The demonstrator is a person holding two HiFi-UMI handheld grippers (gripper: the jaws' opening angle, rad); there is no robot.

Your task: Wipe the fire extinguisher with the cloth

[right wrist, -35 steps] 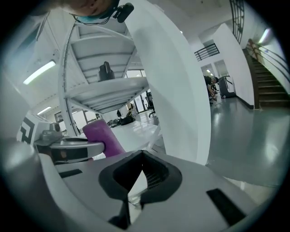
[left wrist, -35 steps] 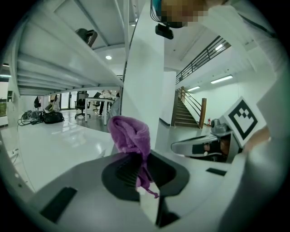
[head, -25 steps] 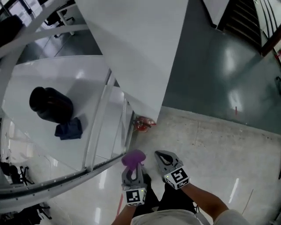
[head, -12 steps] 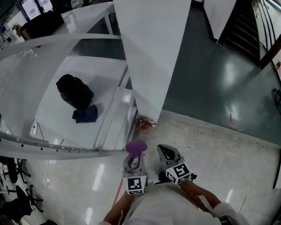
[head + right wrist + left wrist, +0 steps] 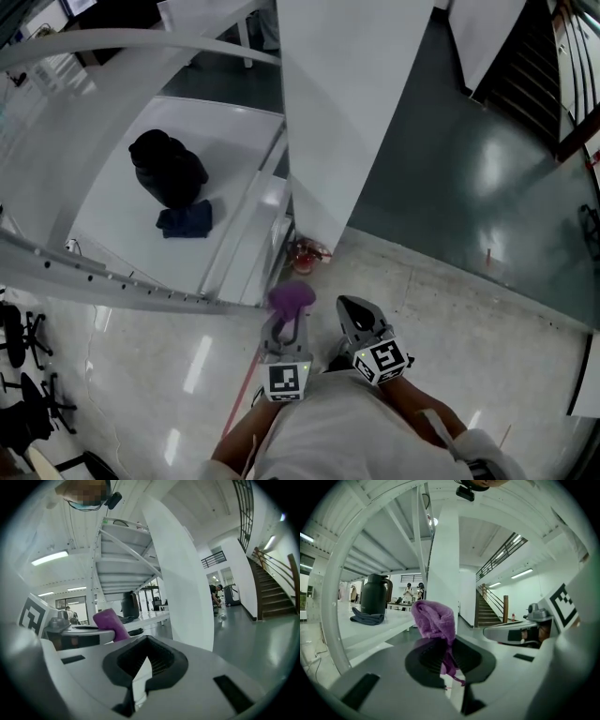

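Note:
A small red fire extinguisher [image 5: 307, 253] stands on the floor at the foot of the white pillar [image 5: 347, 112]. My left gripper [image 5: 286, 330] is shut on a bunched purple cloth [image 5: 292, 297], which sticks up past its tips just short of the extinguisher. In the left gripper view the cloth [image 5: 433, 618] is pinched between the dark pads of that gripper [image 5: 449, 656] and droops between them. My right gripper [image 5: 354, 314] hovers beside it on the right, shut and holding nothing. The right gripper view shows its own jaws [image 5: 142, 665] closed and the purple cloth [image 5: 111, 624] to the left.
A white table [image 5: 112, 216] at the left carries a black jug [image 5: 169, 169] and a folded dark blue cloth [image 5: 186, 220]. A curved white rail [image 5: 112, 281] runs in front of it. Dark green floor and a staircase [image 5: 276, 583] lie to the right.
Both grippers have risen, the left still holding the purple cloth. The head view has swung, so the table and jug now sit higher and further right in the picture.

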